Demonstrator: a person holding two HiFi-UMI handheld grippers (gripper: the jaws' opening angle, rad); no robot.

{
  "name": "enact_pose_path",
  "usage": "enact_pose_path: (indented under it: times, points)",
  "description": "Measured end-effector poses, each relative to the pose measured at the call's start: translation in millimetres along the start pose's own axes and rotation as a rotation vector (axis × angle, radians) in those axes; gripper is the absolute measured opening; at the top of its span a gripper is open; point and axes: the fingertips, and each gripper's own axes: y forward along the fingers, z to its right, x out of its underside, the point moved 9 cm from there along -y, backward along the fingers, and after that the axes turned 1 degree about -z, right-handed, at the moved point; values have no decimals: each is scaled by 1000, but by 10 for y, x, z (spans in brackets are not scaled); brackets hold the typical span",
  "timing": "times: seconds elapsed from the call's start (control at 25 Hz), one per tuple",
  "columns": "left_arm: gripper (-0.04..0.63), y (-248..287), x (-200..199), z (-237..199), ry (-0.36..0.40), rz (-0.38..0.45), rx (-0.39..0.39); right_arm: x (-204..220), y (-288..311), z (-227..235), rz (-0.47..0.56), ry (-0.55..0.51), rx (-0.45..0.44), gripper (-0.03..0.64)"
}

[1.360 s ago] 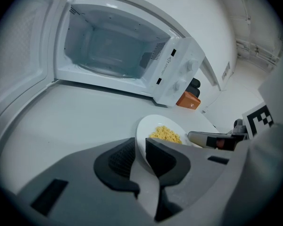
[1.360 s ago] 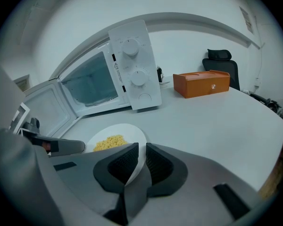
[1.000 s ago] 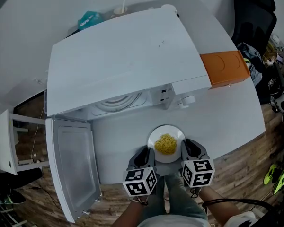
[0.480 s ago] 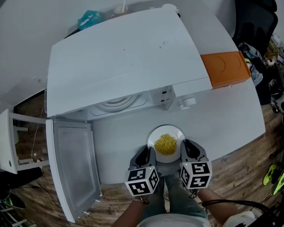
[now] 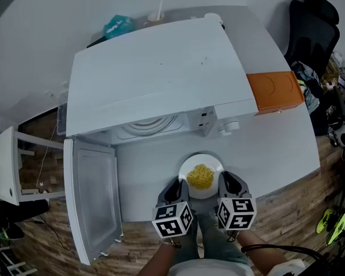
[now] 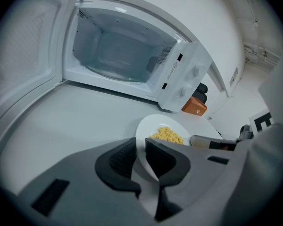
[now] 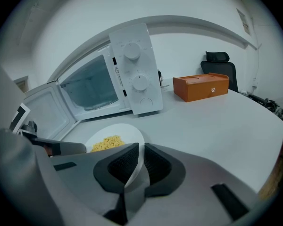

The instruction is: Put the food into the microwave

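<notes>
Ahead of the left hand-held gripper [image 5: 175, 192] and right hand-held gripper [image 5: 229, 183], both pinching the plate [image 5: 202, 157], the open microwave [image 5: 155, 79] lacks the food [image 5: 200, 176].

Grey left claw [image 6: 140, 144] and right claw [image 7: 141, 150] carry black-and-white marker cubes [image 5: 171, 221].

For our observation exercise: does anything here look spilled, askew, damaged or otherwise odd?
Nothing stands out. The food sits heaped on the plate, none spilled; the left tongs and right tongs each grip its rim; the microwave door stands open.
</notes>
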Motion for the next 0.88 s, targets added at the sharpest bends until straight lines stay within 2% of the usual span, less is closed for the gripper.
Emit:
enact_pose_path:
  times: [0.88]
  points:
    - [63,-668,-294,-346,-106,176,-84,-357,-86,-660,52,-68,-145,40]
